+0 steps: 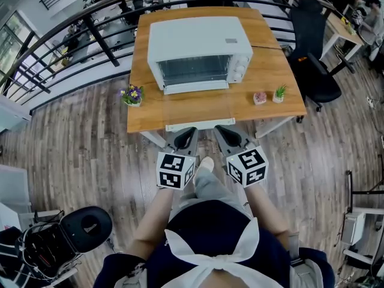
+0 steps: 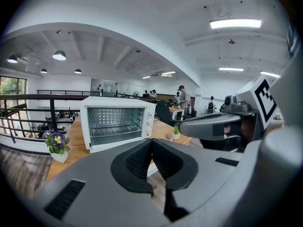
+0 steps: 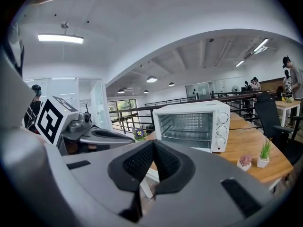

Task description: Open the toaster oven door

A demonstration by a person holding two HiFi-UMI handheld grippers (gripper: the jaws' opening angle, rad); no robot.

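We see a wooden surface [image 1: 198,110] ahead of the left claw [image 1: 187,134], plank floor [image 1: 78,137] beneath, black railing [image 1: 72,35] beyond it, a black office chair [image 1: 315,71] right of the right claw [image 1: 223,132], strip lights [image 2: 235,23] overhead.

White toaster oven [image 1: 200,51]; orange-brown wood table [image 1: 270,77]; purple-yellow flowers [image 1: 132,93]; black-white checker cubes [image 1: 174,170].

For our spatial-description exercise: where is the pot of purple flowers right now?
In the head view, the pot of purple flowers sits at the wooden table's left edge, near its front corner, left of the toaster oven.
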